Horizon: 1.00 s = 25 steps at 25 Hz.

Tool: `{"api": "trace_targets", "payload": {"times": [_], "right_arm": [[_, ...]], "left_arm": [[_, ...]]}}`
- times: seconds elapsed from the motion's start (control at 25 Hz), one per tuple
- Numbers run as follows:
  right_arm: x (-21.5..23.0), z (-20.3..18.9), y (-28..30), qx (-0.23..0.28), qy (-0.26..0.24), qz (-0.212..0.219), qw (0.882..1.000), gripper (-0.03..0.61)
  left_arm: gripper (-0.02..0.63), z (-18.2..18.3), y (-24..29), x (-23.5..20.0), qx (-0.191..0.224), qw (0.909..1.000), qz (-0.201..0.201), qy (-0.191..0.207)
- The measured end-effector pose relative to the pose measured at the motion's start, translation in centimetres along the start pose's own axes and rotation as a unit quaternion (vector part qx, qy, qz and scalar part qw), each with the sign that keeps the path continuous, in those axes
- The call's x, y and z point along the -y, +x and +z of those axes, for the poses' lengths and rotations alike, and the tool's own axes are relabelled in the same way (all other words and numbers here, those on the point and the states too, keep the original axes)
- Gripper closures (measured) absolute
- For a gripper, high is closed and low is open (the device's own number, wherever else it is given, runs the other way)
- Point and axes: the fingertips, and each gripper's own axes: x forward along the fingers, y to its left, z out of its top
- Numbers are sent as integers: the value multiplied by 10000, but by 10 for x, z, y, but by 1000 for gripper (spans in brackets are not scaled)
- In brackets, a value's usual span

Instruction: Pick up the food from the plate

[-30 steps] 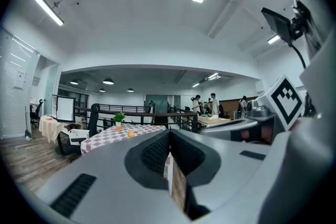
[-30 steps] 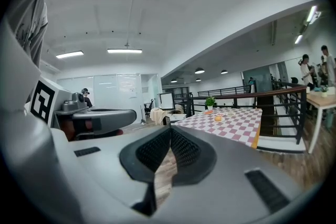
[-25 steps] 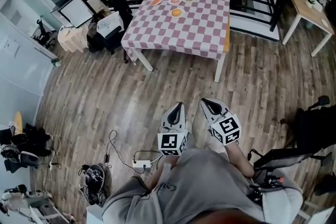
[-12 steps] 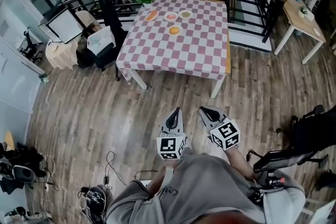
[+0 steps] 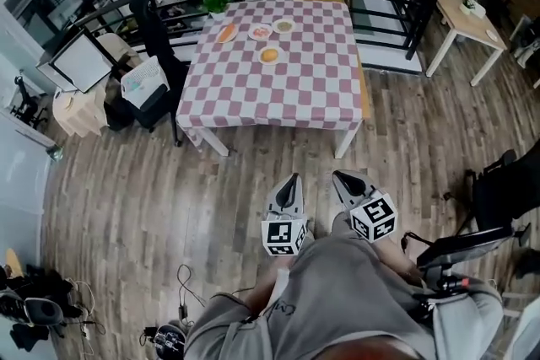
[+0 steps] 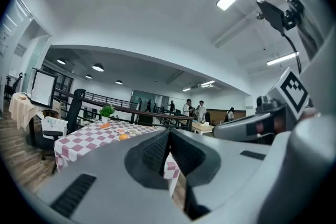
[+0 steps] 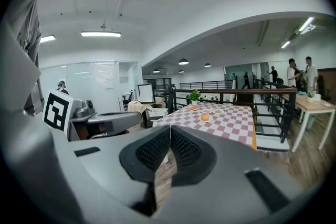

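We held both grippers shut and empty. In the left gripper view, the left gripper [image 6: 169, 135] had its two ribbed pads pressed together along one seam, with nothing between them. In the right gripper view, the right gripper [image 7: 170, 132] was the same, pads meeting at the tips and nothing caught in them. From the head view both sat side by side just in front of our body, over the wooden floor [image 5: 152, 181]. They touched nothing and were well apart from the counter [image 5: 278, 93].

The counter wore a pink-and-white checked cloth. The task's things lay toward its far end: a round orange piece of food [image 5: 269, 55] resting on a small plate [image 5: 262, 61]. Just beyond it stood two more plates [image 5: 260, 32], side by side. A longer orange item [image 5: 226, 33] lay near the left edge, and a potted plant [image 5: 217, 2] stood at the far left corner.

A second before, the counter had sat higher and further right in the head view and had looked smaller. Now it was nearer and more centred, with its near legs closer to the grippers. The cables and gear on the floor at lower left had slid almost out of the picture. The grippers kept the same side-by-side place before our body.
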Motion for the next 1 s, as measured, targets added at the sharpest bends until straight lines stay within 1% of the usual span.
{"api": "trace_targets", "payload": {"times": [0.08,0.16,0.24,0.4,0.52,0.72,1.0], "right_arm": [[9,-1,3,8,22,-175,9998,565],[18,1,13,19,143,-320,9994,565],[24,6,25,48,216,-374,9991,565],[29,18,53,191,170,-389,9989,565],[33,33,85,351,146,-301,9988,565],[36,58,144,525,135,76,9985,565],[65,65,218,321,273,367,9984,565]], "left_arm": [[603,0,3,-1,66,9999,-108,-61],[603,-3,8,-6,40,9999,-137,-79],[603,-3,10,-14,22,9999,-110,-60],[603,3,8,-30,168,9998,21,-45],[603,7,13,-51,211,9995,238,-37],[603,11,30,-91,140,9977,664,42],[603,18,80,-146,-14,9948,1013,91]]}}
